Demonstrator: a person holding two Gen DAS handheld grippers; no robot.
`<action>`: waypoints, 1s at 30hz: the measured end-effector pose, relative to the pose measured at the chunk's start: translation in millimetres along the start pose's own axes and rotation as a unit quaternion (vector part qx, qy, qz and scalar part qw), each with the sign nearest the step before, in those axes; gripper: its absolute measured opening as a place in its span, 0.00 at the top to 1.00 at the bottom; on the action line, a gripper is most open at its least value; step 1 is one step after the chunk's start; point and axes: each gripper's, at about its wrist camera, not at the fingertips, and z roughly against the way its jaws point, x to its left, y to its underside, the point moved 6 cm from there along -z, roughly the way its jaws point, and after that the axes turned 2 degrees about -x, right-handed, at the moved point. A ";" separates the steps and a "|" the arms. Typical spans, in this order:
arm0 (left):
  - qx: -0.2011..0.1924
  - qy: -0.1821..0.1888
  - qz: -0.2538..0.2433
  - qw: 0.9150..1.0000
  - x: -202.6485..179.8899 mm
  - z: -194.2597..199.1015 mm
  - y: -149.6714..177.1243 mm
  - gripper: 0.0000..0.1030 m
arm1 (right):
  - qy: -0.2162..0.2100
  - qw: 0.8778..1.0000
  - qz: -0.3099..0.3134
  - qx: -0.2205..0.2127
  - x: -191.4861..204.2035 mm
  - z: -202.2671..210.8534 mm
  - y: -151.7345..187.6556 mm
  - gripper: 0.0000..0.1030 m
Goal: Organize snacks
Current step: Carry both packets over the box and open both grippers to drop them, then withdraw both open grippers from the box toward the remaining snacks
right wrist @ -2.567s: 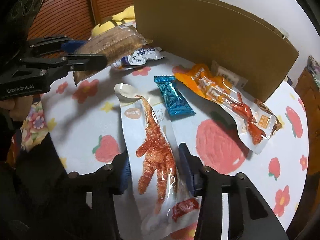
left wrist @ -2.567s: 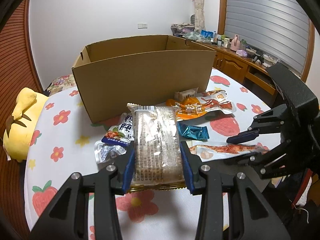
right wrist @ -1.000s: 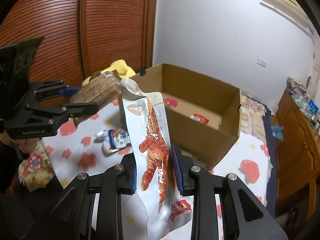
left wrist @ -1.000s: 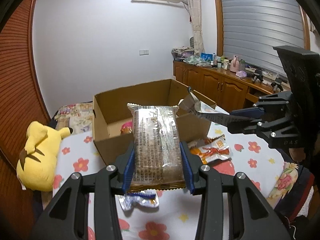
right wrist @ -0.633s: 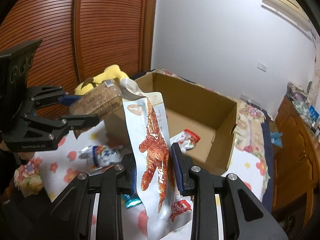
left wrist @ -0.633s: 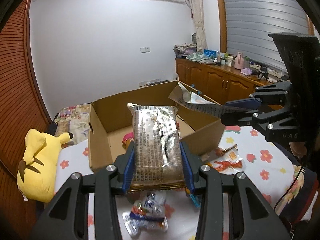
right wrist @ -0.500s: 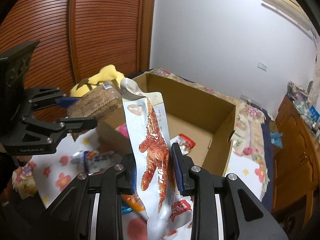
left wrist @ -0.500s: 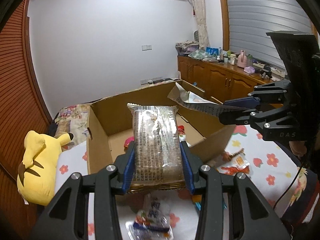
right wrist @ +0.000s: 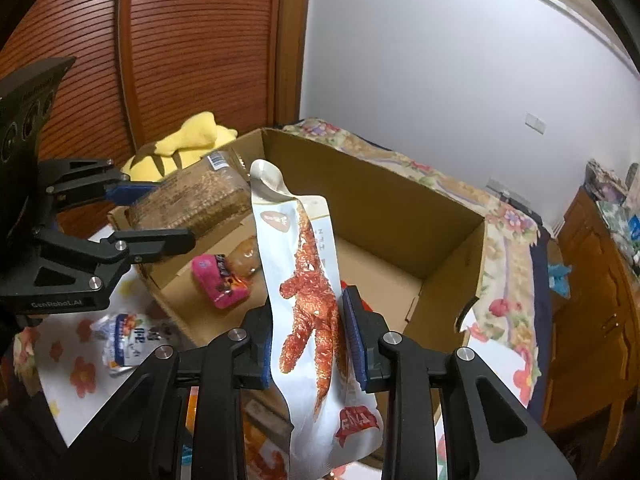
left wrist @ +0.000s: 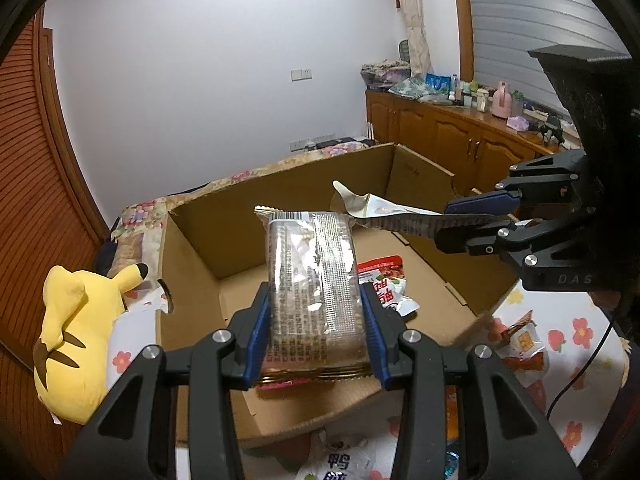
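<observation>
My left gripper (left wrist: pixel 316 320) is shut on a clear-wrapped brown cracker pack (left wrist: pixel 314 280) and holds it above the open cardboard box (left wrist: pixel 192 280). It also shows in the right wrist view (right wrist: pixel 160 216) with the cracker pack (right wrist: pixel 192 204). My right gripper (right wrist: pixel 308 340) is shut on a white chicken-foot snack packet (right wrist: pixel 308 300), held over the box (right wrist: pixel 400 208). It also shows in the left wrist view (left wrist: pixel 472 216) with the packet (left wrist: pixel 384 212). Inside the box lie a red-and-white packet (left wrist: pixel 384 284), a pink packet (right wrist: pixel 220 280) and a brown snack (right wrist: pixel 244 260).
A yellow plush toy (left wrist: pixel 76 320) lies left of the box. Loose snack packets lie on the flowered tablecloth: a blue-and-white one (right wrist: pixel 128 340) and an orange one (left wrist: pixel 524 344). Wooden cabinets (left wrist: pixel 452 144) stand at the back right.
Both grippers have lifted their packets off the table and moved forward over the open box. The box interior now shows below them.
</observation>
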 end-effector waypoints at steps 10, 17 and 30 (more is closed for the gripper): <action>0.019 -0.004 -0.001 1.000 -0.6 -15.0 1.3 0.59 | -0.002 1.000 -0.016 0.023 -4.9 -20.4 2.6 0.72; 0.018 -0.005 -0.002 1.000 -2.0 -15.8 -1.5 0.61 | -0.009 0.999 -0.037 0.030 -8.1 -26.3 6.5 0.68; 0.004 -0.001 0.003 1.000 -6.1 5.5 1.0 0.61 | -0.016 0.997 -0.070 -0.005 -6.6 12.5 17.5 0.61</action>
